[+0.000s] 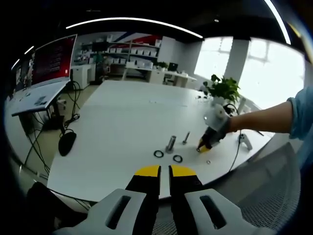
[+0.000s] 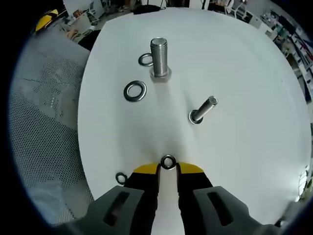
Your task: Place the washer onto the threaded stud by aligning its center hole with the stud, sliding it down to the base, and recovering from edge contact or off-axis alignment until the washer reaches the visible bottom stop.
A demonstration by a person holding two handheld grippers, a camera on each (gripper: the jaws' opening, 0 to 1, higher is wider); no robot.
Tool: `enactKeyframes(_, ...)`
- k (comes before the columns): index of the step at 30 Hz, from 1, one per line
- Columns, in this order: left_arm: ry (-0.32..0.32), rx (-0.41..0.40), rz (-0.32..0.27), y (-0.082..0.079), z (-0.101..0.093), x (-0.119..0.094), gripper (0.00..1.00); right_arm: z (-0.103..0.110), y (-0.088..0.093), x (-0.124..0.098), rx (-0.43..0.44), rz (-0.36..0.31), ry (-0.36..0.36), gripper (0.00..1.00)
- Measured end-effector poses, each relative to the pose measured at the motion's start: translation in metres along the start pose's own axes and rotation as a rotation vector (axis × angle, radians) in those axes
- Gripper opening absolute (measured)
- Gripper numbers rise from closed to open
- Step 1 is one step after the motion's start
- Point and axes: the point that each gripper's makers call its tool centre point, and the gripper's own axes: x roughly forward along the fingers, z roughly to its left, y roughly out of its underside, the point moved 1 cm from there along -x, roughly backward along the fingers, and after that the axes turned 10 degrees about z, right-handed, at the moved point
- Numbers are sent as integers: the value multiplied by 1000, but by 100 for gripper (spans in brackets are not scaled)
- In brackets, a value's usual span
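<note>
In the right gripper view, my right gripper (image 2: 168,167) is shut on a small washer (image 2: 168,161), pinched between its yellow tips just above the white table (image 2: 244,161). Ahead stands a thick threaded stud (image 2: 159,55) on a hex base. To its right is a thinner bolt (image 2: 203,108) with a washer at its foot. The left gripper view shows my left gripper (image 1: 165,171) shut and holding nothing, back over the table's near edge. Beyond it are the thick stud (image 1: 170,143), the thin bolt (image 1: 186,137) and the right gripper (image 1: 201,146), held by a person's hand.
A large washer (image 2: 134,91) lies left of the thick stud and another (image 2: 144,59) lies behind its base. A spare small washer (image 2: 121,177) rests near the table's left edge. A potted plant (image 1: 224,89) and a cable (image 1: 238,149) sit at the table's far right.
</note>
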Motion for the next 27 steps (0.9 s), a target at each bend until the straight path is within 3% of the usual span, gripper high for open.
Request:
enactKeyframes(14,-1,3,8,1,0,0,4,-3,-3,1,-55,30,52,9)
enactKeyframes(27,-1,4,10,1,0,0,4,-2,-6,0,53,3,4,13)
